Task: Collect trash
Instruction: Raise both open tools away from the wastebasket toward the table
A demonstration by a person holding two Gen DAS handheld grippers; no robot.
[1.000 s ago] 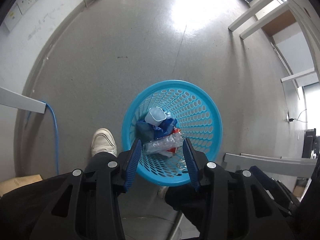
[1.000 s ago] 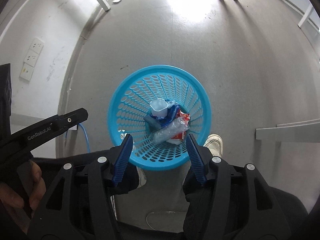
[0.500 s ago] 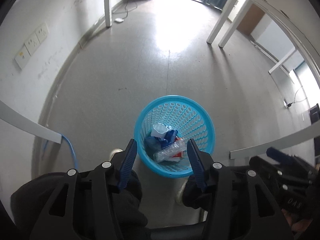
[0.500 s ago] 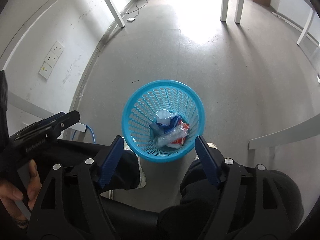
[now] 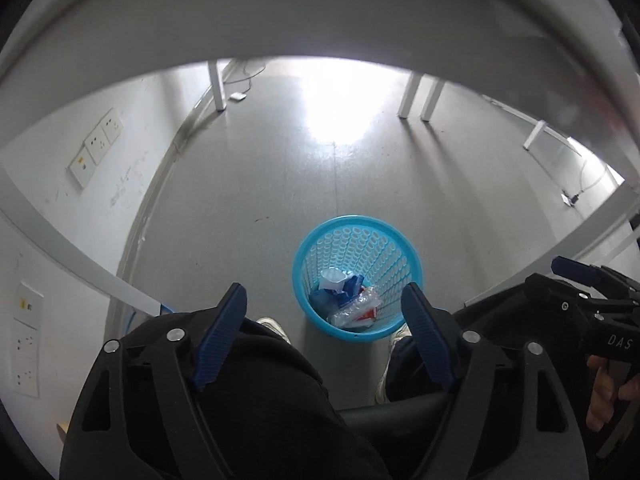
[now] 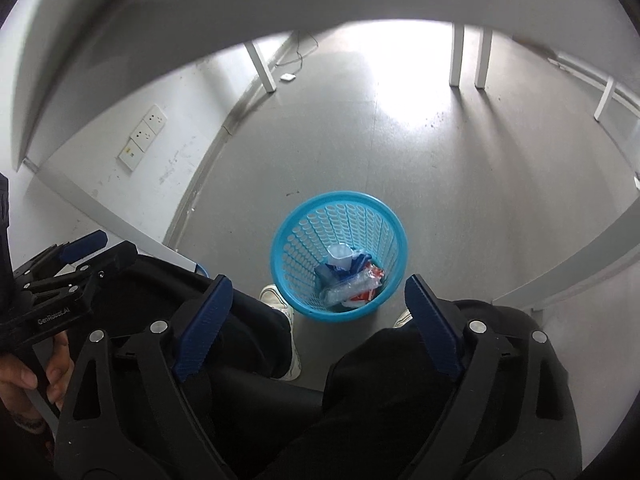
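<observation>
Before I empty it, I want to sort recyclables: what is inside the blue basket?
The blue basket holds a white cup, blue wrapping, a crumpled clear plastic bottle and a red wrapper. Anything beneath that pile is covered.

Trash (image 5: 347, 305) in basket (image 5: 356, 236) — basket between feet.

- The left gripper (image 5: 324, 340) is hanging with its jaws spread wide (nothing between them).
- The right gripper (image 6: 318, 326) is gaping likewise, empty.
</observation>
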